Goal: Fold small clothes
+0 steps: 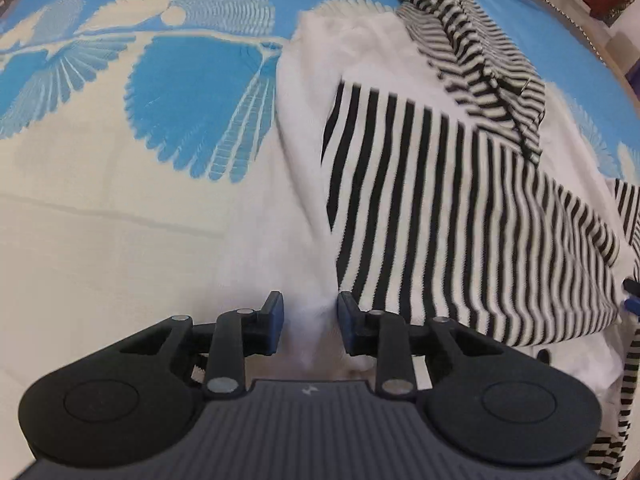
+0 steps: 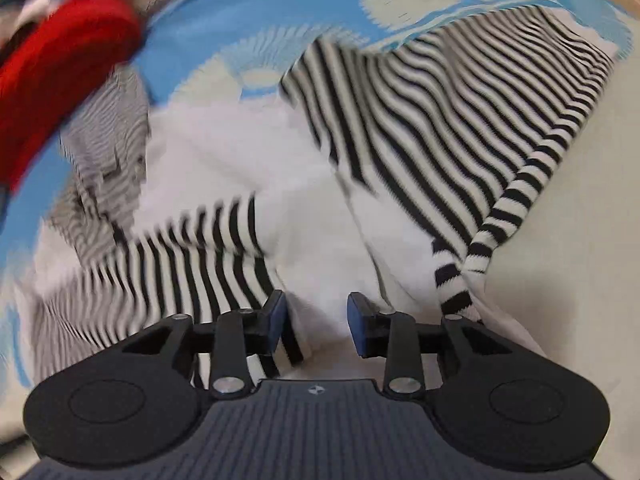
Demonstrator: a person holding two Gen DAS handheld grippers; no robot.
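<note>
A large cloth [image 1: 120, 208] covers almost everything in both views. It is cream near the camera and bright blue farther away, with a pale pattern of feathers or fans printed on the blue part. A faint straight crease runs across its cream part in the left wrist view. Beyond the far right edge of the cloth, a narrow trim [image 1: 560, 12] with small dark marks runs diagonally. The light is soft and even, without hard shadows on the cloth.
</note>
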